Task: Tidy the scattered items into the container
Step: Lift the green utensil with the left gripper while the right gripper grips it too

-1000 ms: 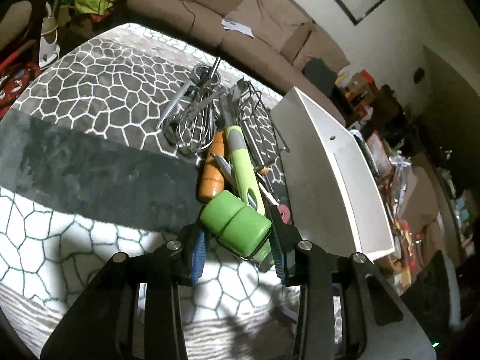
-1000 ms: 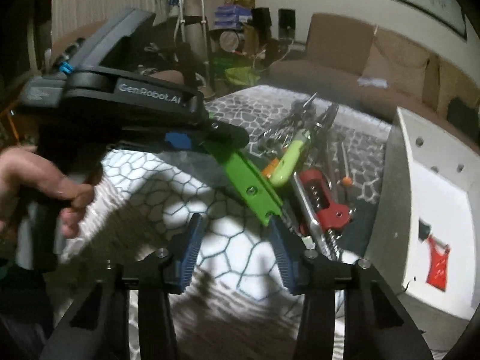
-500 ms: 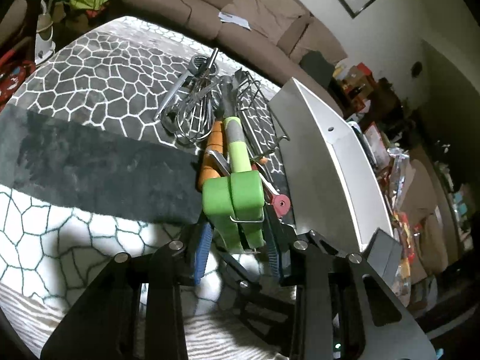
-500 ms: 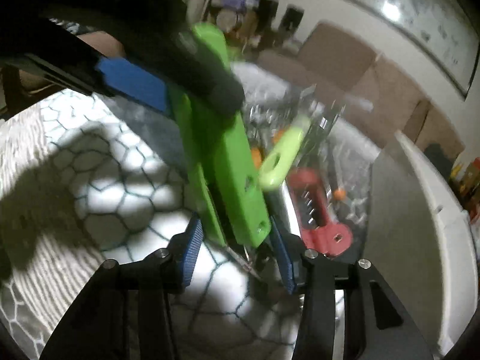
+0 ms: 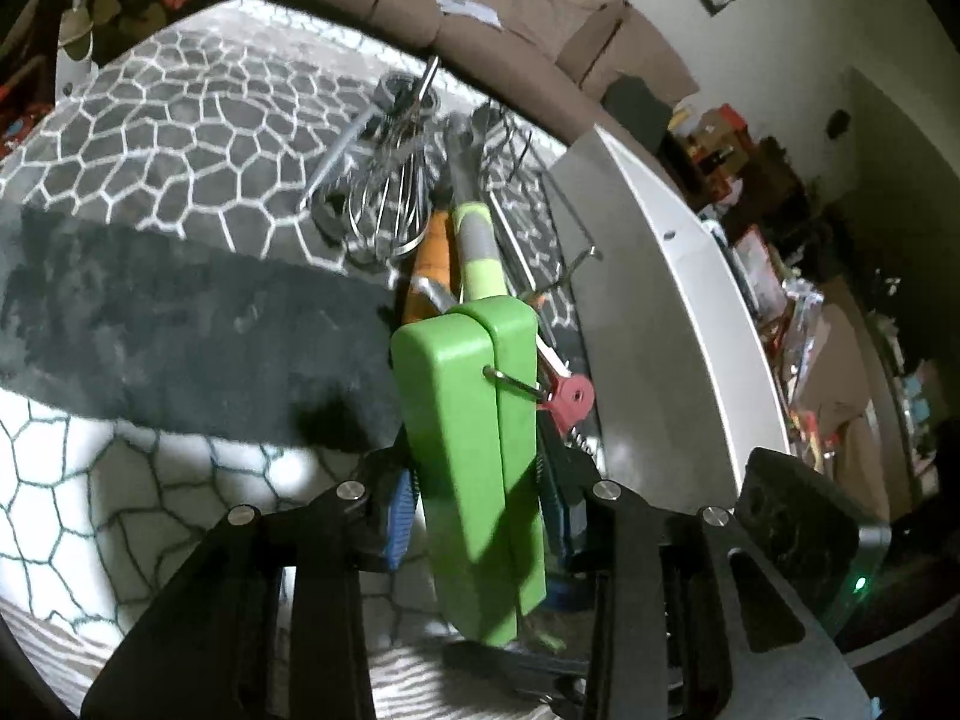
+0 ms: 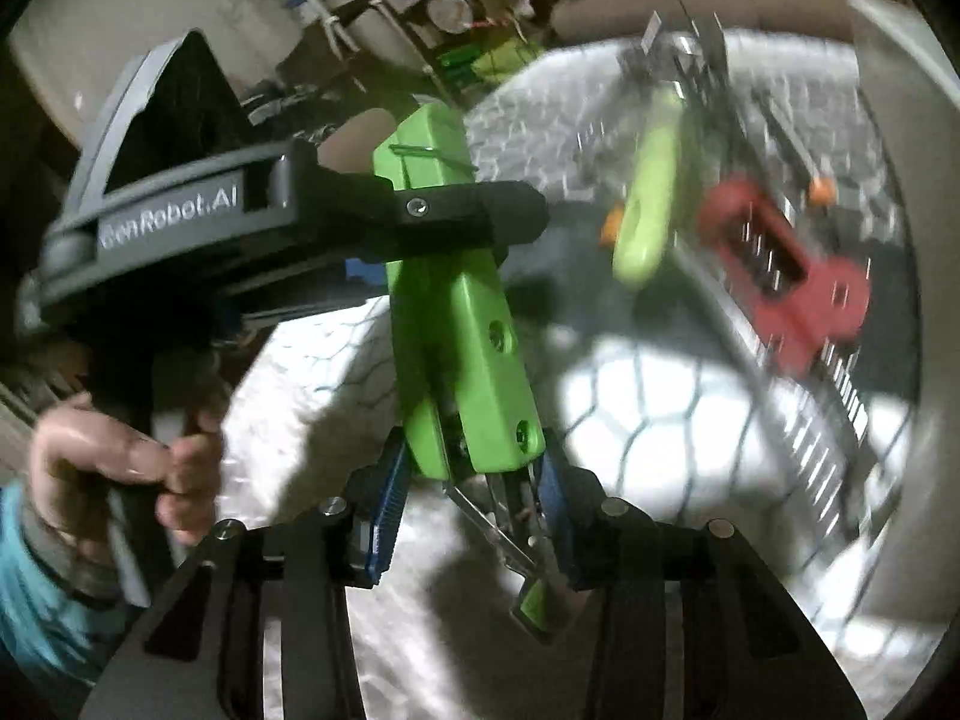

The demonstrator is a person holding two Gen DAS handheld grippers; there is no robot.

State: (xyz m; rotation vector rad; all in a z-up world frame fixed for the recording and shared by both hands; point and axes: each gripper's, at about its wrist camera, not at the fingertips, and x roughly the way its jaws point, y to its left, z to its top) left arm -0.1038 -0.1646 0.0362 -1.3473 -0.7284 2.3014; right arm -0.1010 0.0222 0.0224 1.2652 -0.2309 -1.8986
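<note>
Left wrist view: your left gripper (image 5: 477, 516) squeezes the green tool (image 5: 474, 450), just beside the white container (image 5: 690, 276). Your right gripper (image 6: 465, 498) sits around its bottom end; whether it squeezes, I cannot tell.

We see the whisk (image 5: 390, 204) lying on the rug (image 5: 180, 138) left of the peeler (image 5: 477, 258); the container (image 5: 678, 324) stands right of both, the sofa (image 5: 480, 12) behind.

White lettering reading "GenRobot.AI", its first letter partly cut off, is showing along the dark side band of the left gripper (image 6: 480, 219) in the right wrist view. Nothing else is reading legibly in either view.
</note>
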